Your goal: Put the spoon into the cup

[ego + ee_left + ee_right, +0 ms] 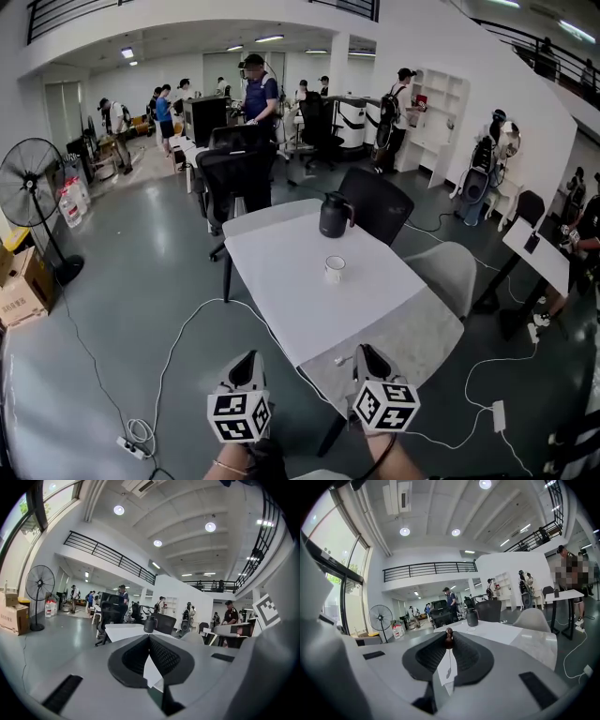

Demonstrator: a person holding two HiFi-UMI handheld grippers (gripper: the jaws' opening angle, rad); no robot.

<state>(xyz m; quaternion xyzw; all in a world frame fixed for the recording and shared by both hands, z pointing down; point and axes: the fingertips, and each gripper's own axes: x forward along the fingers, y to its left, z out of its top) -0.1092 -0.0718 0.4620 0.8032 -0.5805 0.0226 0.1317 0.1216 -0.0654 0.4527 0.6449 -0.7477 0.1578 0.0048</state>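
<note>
left tongs (pixel 149 637) clenched empty; right tongs (pixel 449 643) grip what seems a spoon (pixel 448 637)

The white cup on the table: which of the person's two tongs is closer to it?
Right. The right tongs are over the near edge of the table, just below the cup in the head view; the left tongs are over the floor, further to the cup's left.

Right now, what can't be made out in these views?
- Cup contents: head view, too small.
- Spoon bowl: right gripper view, pinched inside the right gripper, only its dark knob clear.
- Person's arms: head view, cut off by bottom edge.
</note>
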